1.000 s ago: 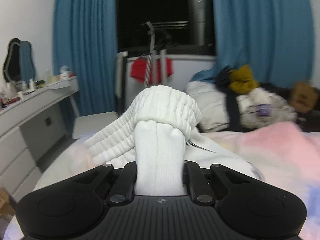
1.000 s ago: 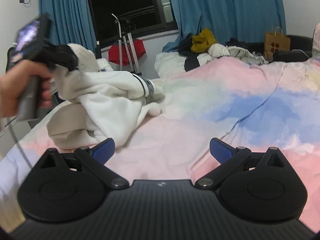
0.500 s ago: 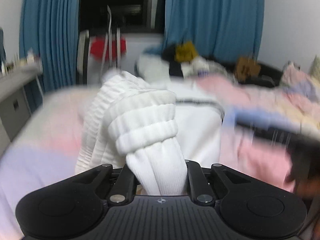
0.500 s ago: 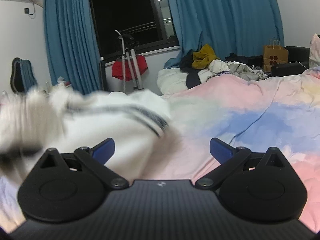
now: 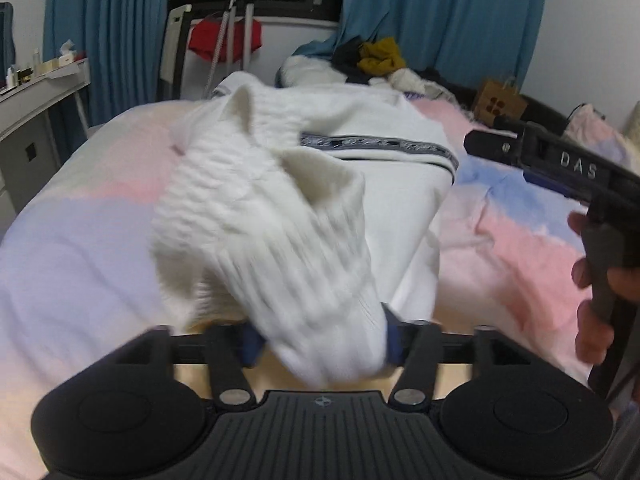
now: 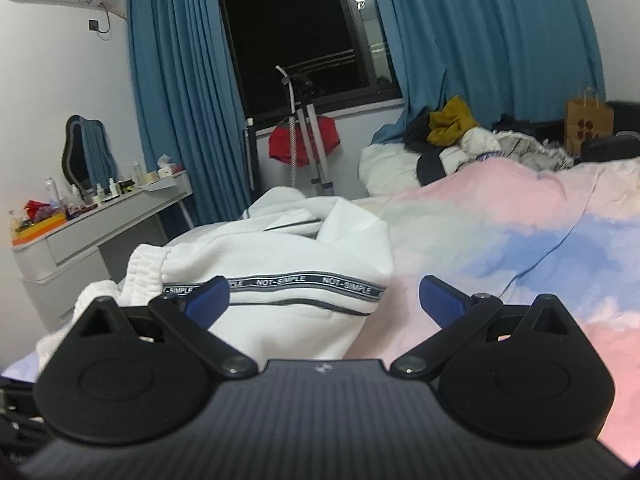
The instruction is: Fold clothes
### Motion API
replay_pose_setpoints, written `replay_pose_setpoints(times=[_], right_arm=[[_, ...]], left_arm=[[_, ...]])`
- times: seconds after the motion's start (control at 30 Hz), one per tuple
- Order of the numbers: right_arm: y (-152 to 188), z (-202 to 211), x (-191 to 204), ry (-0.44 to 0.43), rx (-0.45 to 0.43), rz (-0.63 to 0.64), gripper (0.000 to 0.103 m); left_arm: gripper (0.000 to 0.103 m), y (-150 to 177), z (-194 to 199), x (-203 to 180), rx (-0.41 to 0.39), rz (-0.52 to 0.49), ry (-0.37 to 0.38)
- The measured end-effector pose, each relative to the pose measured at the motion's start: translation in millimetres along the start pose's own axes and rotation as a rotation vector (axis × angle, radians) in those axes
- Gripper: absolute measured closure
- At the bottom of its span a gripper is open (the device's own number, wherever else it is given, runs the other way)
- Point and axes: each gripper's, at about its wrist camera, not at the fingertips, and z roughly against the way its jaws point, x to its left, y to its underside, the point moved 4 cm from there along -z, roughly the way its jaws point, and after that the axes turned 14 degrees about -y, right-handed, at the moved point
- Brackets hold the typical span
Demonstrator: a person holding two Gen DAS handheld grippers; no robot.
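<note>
A white sweatshirt [image 5: 368, 168] with a dark lettered band lies spread on the pastel bed cover [image 5: 80, 216]. My left gripper [image 5: 320, 344] has its jaws partly apart around the ribbed white cuff [image 5: 304, 276], which still lies between the blue pads. The right gripper shows at the right edge of the left wrist view [image 5: 576, 168], held in a hand. In the right wrist view the right gripper [image 6: 324, 300] is open and empty, just before the sweatshirt [image 6: 280, 276].
A pile of other clothes [image 6: 452, 136] lies at the far end of the bed. A white dressing table [image 6: 100, 220] with bottles stands at the left. A rack with a red garment [image 6: 304, 140] stands by the window. A paper bag [image 6: 588, 120] is at the far right.
The left gripper swung the sweatshirt down from the air onto the bed, and its jaws have widened around the cuff. The right gripper stayed open and now sits close to the garment.
</note>
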Motion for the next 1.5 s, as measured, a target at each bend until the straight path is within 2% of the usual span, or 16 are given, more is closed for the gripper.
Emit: replay_pose_setpoints(times=[0.13,0.27,0.5,0.6,0.67,0.73,0.9,1.0,1.03,1.07,1.13,1.2,1.23,1.3,1.33,1.5], right_arm=[[4,-6,5,-0.045,0.034,-0.002,0.0],[5,-9,17,-0.122,0.049,-0.005,0.001],[7,-13,28,-0.209,0.076,-0.05,0.002],[6,-19,35,-0.22,0.099,-0.05,0.01],[1,-30,44,-0.198,0.126,0.001,0.025],[-5,-45,62,-0.186,0.171,0.076,0.03],[-22,-78,114,-0.249,0.232,0.207,0.03],[-18,-105,137,-0.161,0.332,0.343,0.044],[-15,-112,138,-0.126,0.368,0.369,0.053],[-13,-115,136,-0.107,0.393,0.377,0.054],[-16,-112,127,-0.065,0.413,0.361,0.062],[-27,-92,113,-0.028,0.372,0.32,0.073],[-34,-82,106,-0.01,0.348,0.299,0.094],[-43,-56,87,0.047,0.304,0.292,0.093],[-47,-43,76,0.069,0.288,0.277,0.093],[-30,21,0,0.202,0.278,0.091,0.093]], left_arm=[[0.027,1,17,3,-0.045,-0.033,-0.022],[0.025,-6,30,11,-0.08,-0.001,-0.011],[0.021,-36,63,52,-0.251,0.208,0.008],[0.021,-39,52,76,-0.24,0.25,-0.058],[0.022,-40,36,88,-0.197,0.261,-0.096],[0.023,-38,23,98,-0.16,0.289,-0.105],[0.023,-30,17,126,-0.149,0.338,-0.101],[0.023,-24,17,130,-0.137,0.341,-0.051],[0.023,-21,19,129,-0.139,0.335,-0.041],[0.023,-22,19,127,-0.142,0.325,-0.038],[0.022,-25,19,119,-0.151,0.306,-0.032],[0.021,-25,21,111,-0.151,0.277,0.005],[0.021,-25,20,104,-0.141,0.255,0.038],[0.021,-22,21,90,-0.12,0.202,0.135],[0.02,-20,22,83,-0.121,0.178,0.153],[0.02,-10,31,46,-0.158,-0.011,0.071]])
